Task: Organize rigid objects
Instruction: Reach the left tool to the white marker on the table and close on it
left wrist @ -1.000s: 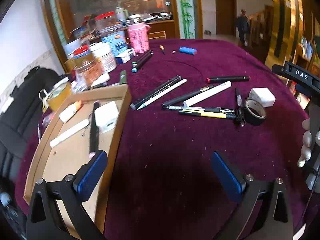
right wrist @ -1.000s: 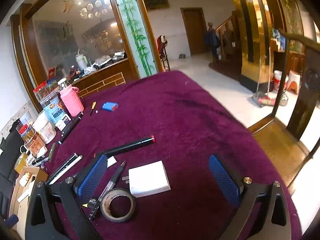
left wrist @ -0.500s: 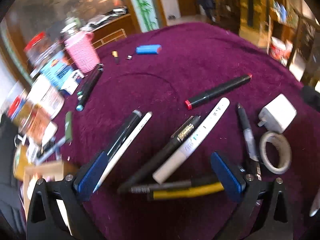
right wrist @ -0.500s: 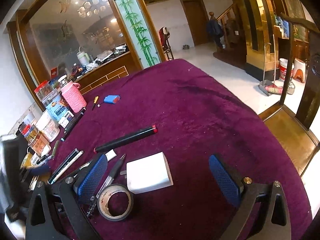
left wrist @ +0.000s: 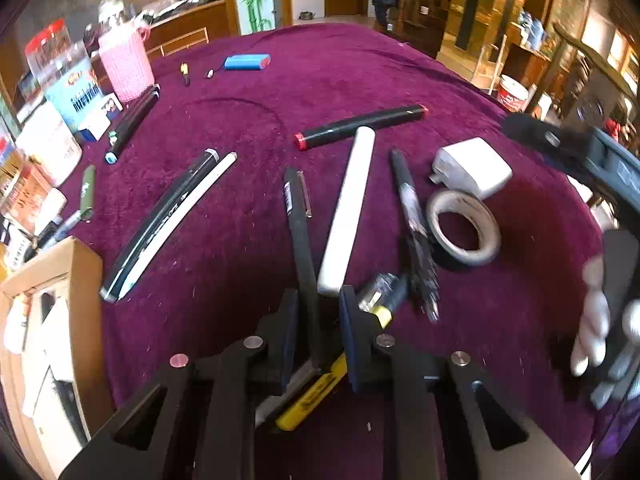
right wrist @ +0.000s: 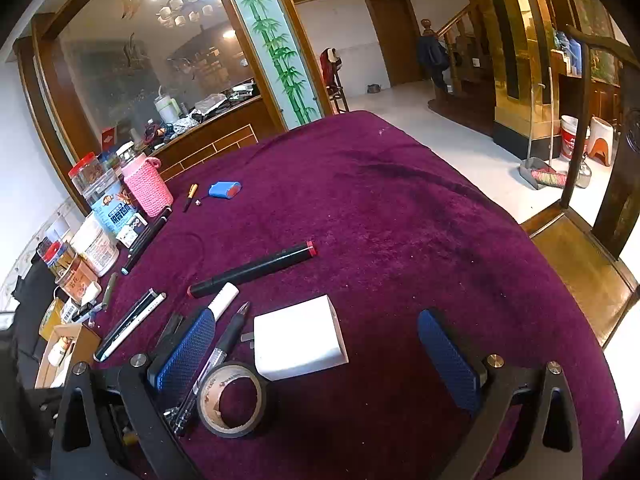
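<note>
Pens and markers lie on the maroon tablecloth [left wrist: 360, 64]. My left gripper [left wrist: 318, 312] points steeply down with its jaws closing around a black pen [left wrist: 300, 224]. The pen runs between the pads, and a gap still shows on its right side. A yellow pen [left wrist: 312, 400] lies under the jaws, and a white marker [left wrist: 352, 208] ends just ahead of them. My right gripper [right wrist: 316, 344] stands open above a white charger [right wrist: 298, 340] and a tape roll [right wrist: 232, 400].
A cardboard box [left wrist: 80, 280] with sorted items sits at the left edge. A red-capped black marker [left wrist: 360, 124], a clear-barrelled pen [left wrist: 412, 216] and a black and white pen pair [left wrist: 168, 224] lie nearby. Jars and a pink cup [left wrist: 126, 64] stand far left. A gloved hand [left wrist: 592, 320] is at the right.
My left gripper swung from the cardboard box over to the pens, dropped lower, and its wide jaws narrowed around the black pen. The right gripper stayed about where it was.
</note>
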`<state>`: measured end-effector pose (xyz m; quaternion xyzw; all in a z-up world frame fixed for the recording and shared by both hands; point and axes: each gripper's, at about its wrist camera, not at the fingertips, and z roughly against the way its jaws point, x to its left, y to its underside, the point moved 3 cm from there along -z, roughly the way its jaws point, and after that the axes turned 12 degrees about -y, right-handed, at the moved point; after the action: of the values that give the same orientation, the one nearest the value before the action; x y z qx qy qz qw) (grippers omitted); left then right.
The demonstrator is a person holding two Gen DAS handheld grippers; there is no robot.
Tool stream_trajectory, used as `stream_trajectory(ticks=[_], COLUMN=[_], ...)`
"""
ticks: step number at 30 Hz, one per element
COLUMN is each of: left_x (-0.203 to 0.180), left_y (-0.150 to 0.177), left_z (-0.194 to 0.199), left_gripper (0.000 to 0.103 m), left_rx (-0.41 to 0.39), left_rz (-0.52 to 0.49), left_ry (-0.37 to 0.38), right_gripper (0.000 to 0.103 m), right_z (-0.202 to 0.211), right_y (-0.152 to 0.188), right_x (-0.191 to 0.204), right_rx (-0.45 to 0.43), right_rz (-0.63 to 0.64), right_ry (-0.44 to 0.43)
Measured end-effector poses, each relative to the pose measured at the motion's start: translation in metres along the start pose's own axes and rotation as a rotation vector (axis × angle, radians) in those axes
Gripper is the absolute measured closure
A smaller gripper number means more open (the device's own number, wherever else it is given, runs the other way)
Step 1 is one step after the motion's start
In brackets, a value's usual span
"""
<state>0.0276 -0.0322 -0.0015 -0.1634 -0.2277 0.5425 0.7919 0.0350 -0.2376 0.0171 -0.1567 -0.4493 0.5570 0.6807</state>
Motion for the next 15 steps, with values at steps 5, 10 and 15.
stream_trajectory(ticks=[5, 10, 15], left_x=[0.004, 0.009, -0.011], left_y=[-0.001, -0.018, -0.046], left_z=[0.005, 0.005, -0.013], left_gripper=[0.078, 0.068, 0.068], left_rx=[0.001, -0.034, -0.035], left_rz=[0.047, 0.074, 0.014], left_ry=[0.024, 0.04, 0.056], right_gripper=[0.001, 0.001, 0.001], right_z=[0.001, 0.001, 0.001], right_y=[0.0, -0.001, -0.001], right_x=[-0.001, -0.002, 0.0], right_rx=[-0.006, -0.003, 0.0], right_rz=[-0.001, -0.012, -0.007], right_ry=[0.0, 0.0, -0.001])
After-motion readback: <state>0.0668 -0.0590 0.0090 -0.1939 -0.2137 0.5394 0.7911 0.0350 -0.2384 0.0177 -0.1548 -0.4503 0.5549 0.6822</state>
